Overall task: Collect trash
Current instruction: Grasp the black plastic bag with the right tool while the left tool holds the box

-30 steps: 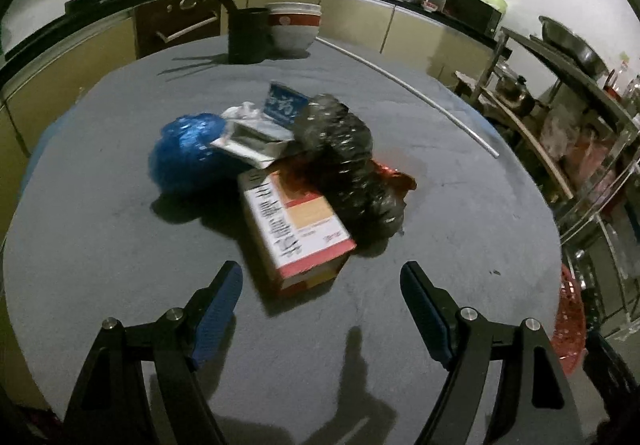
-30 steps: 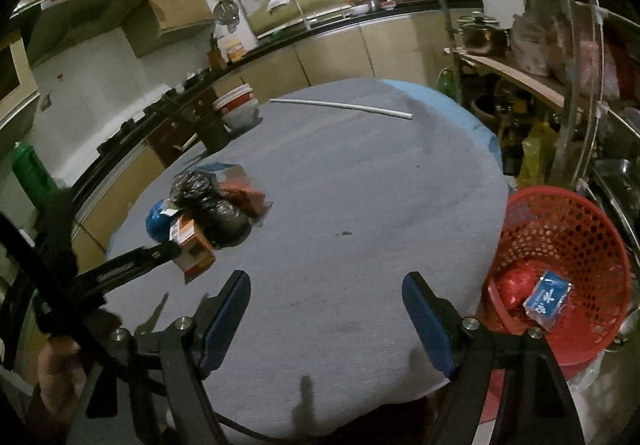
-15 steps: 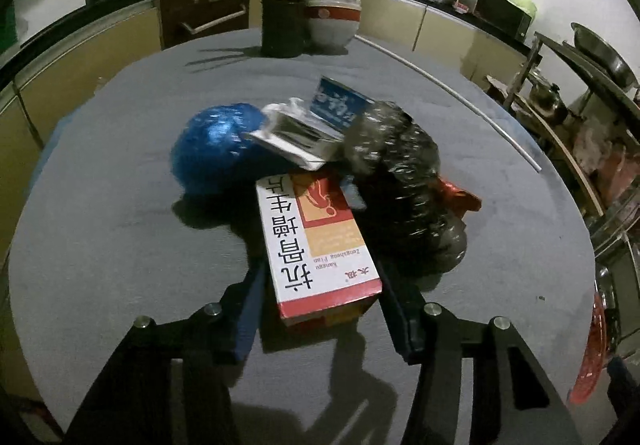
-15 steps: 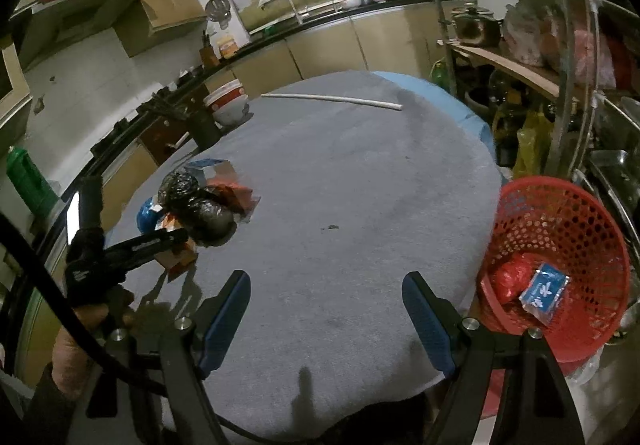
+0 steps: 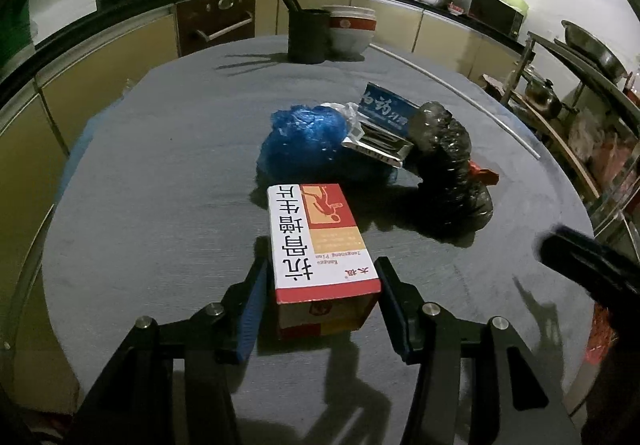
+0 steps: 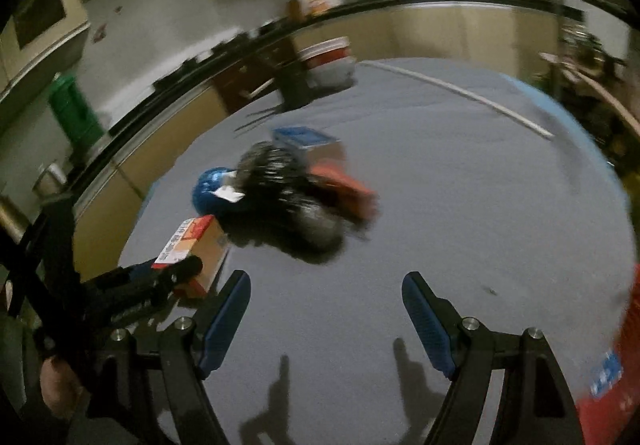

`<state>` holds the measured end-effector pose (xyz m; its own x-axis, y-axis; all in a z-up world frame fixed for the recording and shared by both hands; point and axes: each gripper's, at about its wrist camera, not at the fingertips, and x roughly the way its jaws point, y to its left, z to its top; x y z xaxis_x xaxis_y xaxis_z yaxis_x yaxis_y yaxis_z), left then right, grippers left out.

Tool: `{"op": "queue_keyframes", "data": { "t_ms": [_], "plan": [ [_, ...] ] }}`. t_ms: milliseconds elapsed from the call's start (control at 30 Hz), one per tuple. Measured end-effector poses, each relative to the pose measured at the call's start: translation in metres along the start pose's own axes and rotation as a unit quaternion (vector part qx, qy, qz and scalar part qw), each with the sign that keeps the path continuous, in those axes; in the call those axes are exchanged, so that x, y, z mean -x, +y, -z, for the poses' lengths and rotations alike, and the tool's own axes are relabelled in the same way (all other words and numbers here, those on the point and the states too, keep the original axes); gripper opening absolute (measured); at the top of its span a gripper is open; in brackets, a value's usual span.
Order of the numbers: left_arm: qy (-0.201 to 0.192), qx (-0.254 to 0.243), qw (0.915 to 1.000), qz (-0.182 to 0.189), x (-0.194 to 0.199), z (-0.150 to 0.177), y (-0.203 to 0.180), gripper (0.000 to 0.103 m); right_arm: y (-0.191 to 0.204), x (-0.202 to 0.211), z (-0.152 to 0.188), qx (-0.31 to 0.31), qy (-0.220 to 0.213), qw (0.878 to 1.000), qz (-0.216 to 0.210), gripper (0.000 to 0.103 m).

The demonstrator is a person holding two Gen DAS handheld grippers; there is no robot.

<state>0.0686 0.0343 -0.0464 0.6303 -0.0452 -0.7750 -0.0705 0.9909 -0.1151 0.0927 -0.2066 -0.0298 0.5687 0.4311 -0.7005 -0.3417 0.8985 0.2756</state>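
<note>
A red and white medicine box (image 5: 318,245) lies on the grey round table (image 5: 160,185), and my left gripper (image 5: 320,303) is shut on its near end. Behind it sit a blue bag (image 5: 308,141), a blue and white carton (image 5: 380,125) and crumpled black bags (image 5: 448,169). In the right wrist view my right gripper (image 6: 326,319) is open and empty over bare table, with the black bags (image 6: 296,205), the blue bag (image 6: 212,191) and the held box (image 6: 196,245) ahead to the left. The left gripper (image 6: 160,277) shows there too.
A red mesh basket (image 6: 616,377) with a blue packet stands at the table's right edge. A black utensil holder (image 5: 306,35) and stacked bowls (image 5: 350,31) stand at the far side. A white rod (image 5: 460,93) lies at the back right. Counters and a metal rack surround the table.
My left gripper moved forward around the box and closed on it. My right gripper swung left from the basket toward the trash pile, staying open.
</note>
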Motion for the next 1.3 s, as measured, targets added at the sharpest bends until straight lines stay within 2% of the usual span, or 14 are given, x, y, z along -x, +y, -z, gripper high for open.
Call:
{"op": "queue_keyframes", "data": {
  "t_ms": [233,267,300,333,433,467,500,533,600,800,1167,1300],
  "plan": [
    [0.000,-0.006,1.0000,0.004,-0.002,0.001,0.007,0.054,0.027,-0.056,-0.031,0.050,0.024,0.998,0.003,0.080],
    [0.001,-0.006,1.0000,0.004,-0.003,0.001,0.008,0.054,0.031,-0.066,-0.034,0.056,0.032,0.998,0.002,0.074],
    [0.001,-0.006,1.0000,0.005,-0.003,0.002,0.009,0.054,0.032,-0.074,-0.036,0.060,0.042,0.997,0.003,0.062],
    [0.001,-0.006,1.0000,0.006,-0.003,0.002,0.009,0.054,0.033,-0.082,-0.038,0.065,0.050,0.997,0.011,0.060],
    [0.000,-0.010,0.9999,0.006,-0.005,0.002,0.010,0.054,0.033,-0.101,-0.038,0.069,0.063,0.995,0.028,0.060],
    [0.002,-0.012,0.9999,0.006,-0.005,0.003,0.010,0.054,0.033,-0.104,-0.037,0.069,0.063,0.995,0.029,0.057],
    [0.002,-0.013,0.9999,0.006,-0.006,0.003,0.009,0.054,0.032,-0.107,-0.036,0.065,0.066,0.995,0.027,0.049],
    [0.001,-0.014,0.9999,0.005,-0.005,0.003,0.009,0.054,0.031,-0.107,-0.035,0.060,0.067,0.996,0.022,0.047],
    [-0.001,-0.016,0.9998,0.006,-0.004,0.003,0.008,0.054,0.031,-0.102,-0.035,0.055,0.062,0.996,0.013,0.042],
    [-0.010,-0.027,0.9995,0.015,0.004,0.005,-0.002,0.054,0.026,-0.066,-0.022,0.033,0.041,0.999,0.002,0.041],
    [-0.015,-0.060,0.9972,0.043,0.019,0.015,-0.034,0.052,-0.016,0.017,0.029,-0.058,-0.011,0.998,0.002,0.041],
    [-0.015,-0.071,0.9965,0.042,0.019,0.019,-0.042,0.052,-0.029,0.042,0.049,-0.081,-0.023,0.996,0.004,0.041]
  ]
}}
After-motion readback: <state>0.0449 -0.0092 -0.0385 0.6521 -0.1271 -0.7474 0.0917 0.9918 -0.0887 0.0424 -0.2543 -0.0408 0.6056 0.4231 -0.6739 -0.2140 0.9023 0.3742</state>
